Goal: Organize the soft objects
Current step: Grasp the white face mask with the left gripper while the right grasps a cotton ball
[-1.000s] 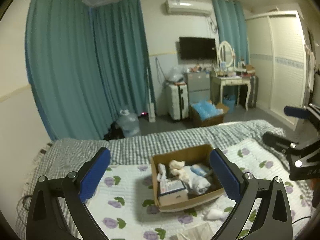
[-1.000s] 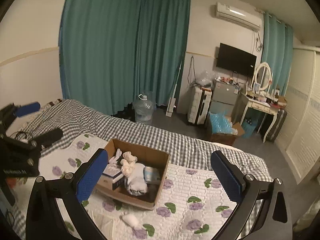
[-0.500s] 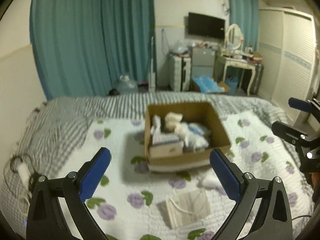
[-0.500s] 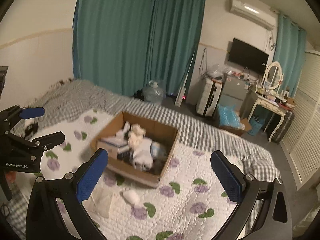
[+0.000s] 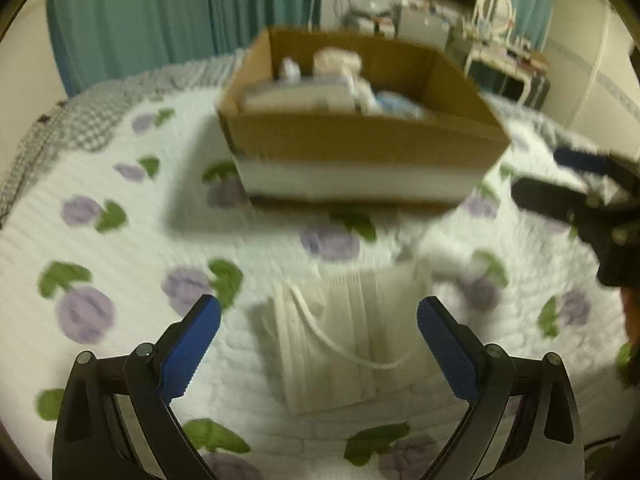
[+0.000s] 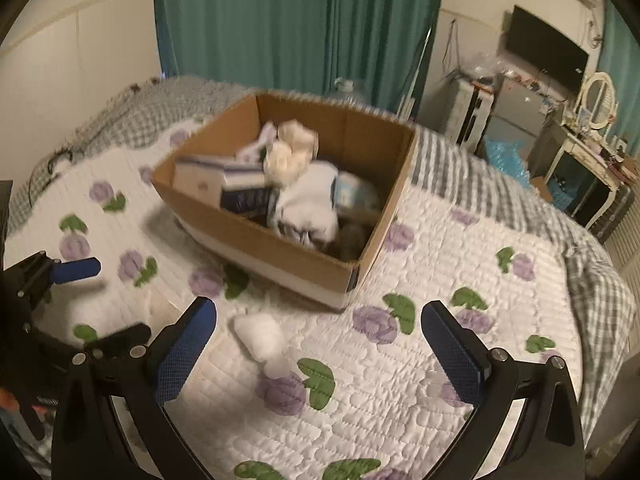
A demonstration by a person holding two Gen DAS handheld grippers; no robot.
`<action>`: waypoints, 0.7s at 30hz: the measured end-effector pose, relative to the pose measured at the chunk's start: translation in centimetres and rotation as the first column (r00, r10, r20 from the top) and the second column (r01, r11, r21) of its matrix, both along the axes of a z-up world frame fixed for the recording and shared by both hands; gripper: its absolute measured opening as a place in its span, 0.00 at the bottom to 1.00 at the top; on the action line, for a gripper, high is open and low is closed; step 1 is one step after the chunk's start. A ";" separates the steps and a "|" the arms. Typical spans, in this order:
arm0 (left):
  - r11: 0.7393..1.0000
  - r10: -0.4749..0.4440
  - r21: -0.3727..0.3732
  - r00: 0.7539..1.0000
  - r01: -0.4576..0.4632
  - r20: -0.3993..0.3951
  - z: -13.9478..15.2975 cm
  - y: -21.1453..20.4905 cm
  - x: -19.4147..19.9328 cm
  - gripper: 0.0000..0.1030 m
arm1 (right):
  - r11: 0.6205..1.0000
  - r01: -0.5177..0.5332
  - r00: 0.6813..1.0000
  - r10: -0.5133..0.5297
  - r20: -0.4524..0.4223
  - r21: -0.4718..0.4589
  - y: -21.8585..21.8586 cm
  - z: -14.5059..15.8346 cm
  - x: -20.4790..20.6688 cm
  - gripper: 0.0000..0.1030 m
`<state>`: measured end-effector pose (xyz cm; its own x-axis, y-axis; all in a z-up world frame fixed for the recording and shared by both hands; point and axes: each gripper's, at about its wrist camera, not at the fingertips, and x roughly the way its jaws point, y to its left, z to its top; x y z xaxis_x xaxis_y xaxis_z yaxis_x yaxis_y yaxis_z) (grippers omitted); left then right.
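Left gripper fingers spread wide, angled downward; right gripper likewise, empty.

Teal curtains, a wall television and a vanity mirror.

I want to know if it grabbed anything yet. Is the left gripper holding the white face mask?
No, the left gripper is wide open, and the white face mask lies flat on the quilt between its fingers, untouched.

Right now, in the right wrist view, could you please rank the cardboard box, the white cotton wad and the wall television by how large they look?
1. cardboard box
2. television, though it stands far off, so its true size is unsure
3. white cotton wad, near the camera
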<state>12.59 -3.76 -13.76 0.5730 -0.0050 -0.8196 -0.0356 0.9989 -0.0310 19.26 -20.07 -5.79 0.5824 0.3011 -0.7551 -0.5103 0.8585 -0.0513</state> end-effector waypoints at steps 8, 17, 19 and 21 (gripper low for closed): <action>0.998 -0.066 -0.023 0.990 0.063 -0.126 -4.5 -1.1 0.9 0.92 | 0.999 -0.042 0.992 0.041 -0.120 -0.006 1.2 -5.7 1.9 0.90; 0.989 -0.142 -0.041 0.986 0.139 -0.088 -3.3 -1.3 -0.3 0.46 | 0.993 -0.118 0.967 0.113 -0.226 -0.006 2.8 -9.1 1.9 0.29; 0.986 -0.164 -0.035 0.983 0.162 -0.079 -2.9 -1.2 -0.5 0.35 | 0.990 -0.138 0.967 0.134 -0.219 -0.005 3.1 -9.1 1.4 0.26; 0.983 -0.184 -0.038 0.980 0.182 -0.076 -2.5 -0.9 -0.8 0.20 | 0.989 -0.145 0.966 0.137 -0.217 -0.023 3.4 -9.2 1.0 0.23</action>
